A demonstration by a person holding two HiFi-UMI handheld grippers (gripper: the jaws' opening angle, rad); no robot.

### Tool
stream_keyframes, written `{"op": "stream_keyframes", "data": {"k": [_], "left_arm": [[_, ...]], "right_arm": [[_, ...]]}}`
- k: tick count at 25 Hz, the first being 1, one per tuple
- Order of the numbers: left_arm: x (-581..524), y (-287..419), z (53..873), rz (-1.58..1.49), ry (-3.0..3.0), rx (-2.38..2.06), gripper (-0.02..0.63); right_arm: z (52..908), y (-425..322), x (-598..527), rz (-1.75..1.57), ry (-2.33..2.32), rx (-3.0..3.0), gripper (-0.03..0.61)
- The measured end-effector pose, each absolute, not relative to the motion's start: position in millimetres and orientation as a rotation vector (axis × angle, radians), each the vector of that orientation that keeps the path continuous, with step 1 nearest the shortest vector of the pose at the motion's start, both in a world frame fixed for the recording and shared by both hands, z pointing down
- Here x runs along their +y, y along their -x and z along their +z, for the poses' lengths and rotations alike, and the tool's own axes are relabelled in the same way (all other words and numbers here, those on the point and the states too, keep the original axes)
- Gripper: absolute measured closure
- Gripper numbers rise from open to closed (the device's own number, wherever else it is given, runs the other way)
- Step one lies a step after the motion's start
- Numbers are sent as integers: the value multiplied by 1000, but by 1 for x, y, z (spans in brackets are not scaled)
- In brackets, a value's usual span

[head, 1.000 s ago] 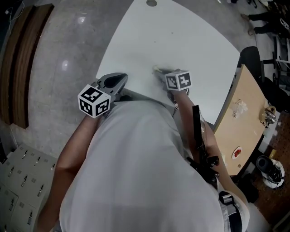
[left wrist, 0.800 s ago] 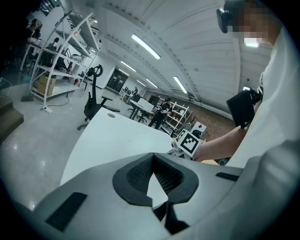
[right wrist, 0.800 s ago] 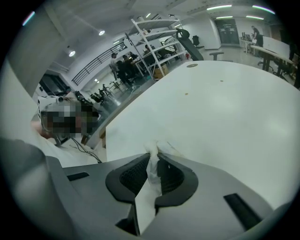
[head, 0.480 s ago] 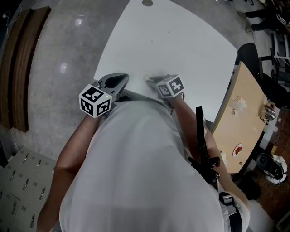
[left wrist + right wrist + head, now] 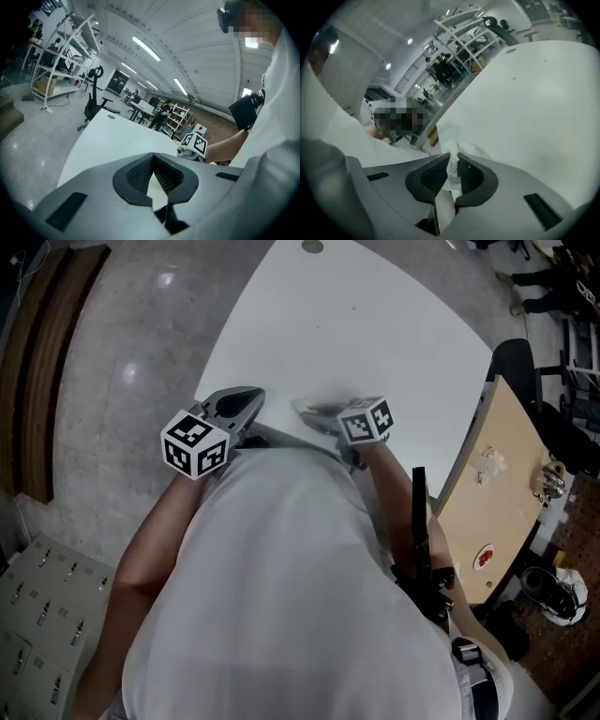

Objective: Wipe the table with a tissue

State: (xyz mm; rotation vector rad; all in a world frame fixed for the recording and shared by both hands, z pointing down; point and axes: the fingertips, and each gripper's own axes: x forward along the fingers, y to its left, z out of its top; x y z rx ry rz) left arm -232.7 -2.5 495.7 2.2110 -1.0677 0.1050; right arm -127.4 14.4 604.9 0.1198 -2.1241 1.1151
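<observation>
The white table (image 5: 375,324) stretches ahead of me in the head view. My right gripper (image 5: 323,416), with its marker cube (image 5: 367,420), is low over the table's near edge and blurred by motion. In the right gripper view the white tissue (image 5: 451,174) is pinched between the pads of that gripper (image 5: 452,158) and reaches down to the tabletop (image 5: 525,103). My left gripper (image 5: 234,409) hovers at the table's near left corner. Seen along its own jaws, the left gripper (image 5: 153,157) is shut with nothing in it.
A wooden desk (image 5: 506,493) stands to the right with a crumpled bit (image 5: 494,463) and a red-marked object (image 5: 485,557) on it. A black office chair (image 5: 517,357) sits beside the table. Grey floor (image 5: 122,362) lies left, lockers (image 5: 37,615) at bottom left.
My right gripper with the tissue slid left and nearer to me along the table's near edge, then shifted slightly right. The left gripper stayed in place.
</observation>
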Motion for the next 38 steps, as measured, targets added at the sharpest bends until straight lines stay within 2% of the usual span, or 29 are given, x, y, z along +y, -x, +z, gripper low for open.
{"op": "stream_keyframes", "data": {"k": [8, 15, 25, 38], "left_arm": [[-3, 241, 498, 88, -2181, -1111, 607], [-1, 257, 501, 92, -2145, -1138, 607], [-10, 270, 506, 99, -2116, -1160, 607], [-23, 274, 510, 115, -2130, -1130, 607]], "right_arm": [[591, 105, -96, 1101, -494, -2214, 526], [604, 100, -146, 1105, -684, -2199, 526], [617, 115, -213, 965, -746, -2154, 526], [625, 138, -215, 841, -691, -2083, 526]]}}
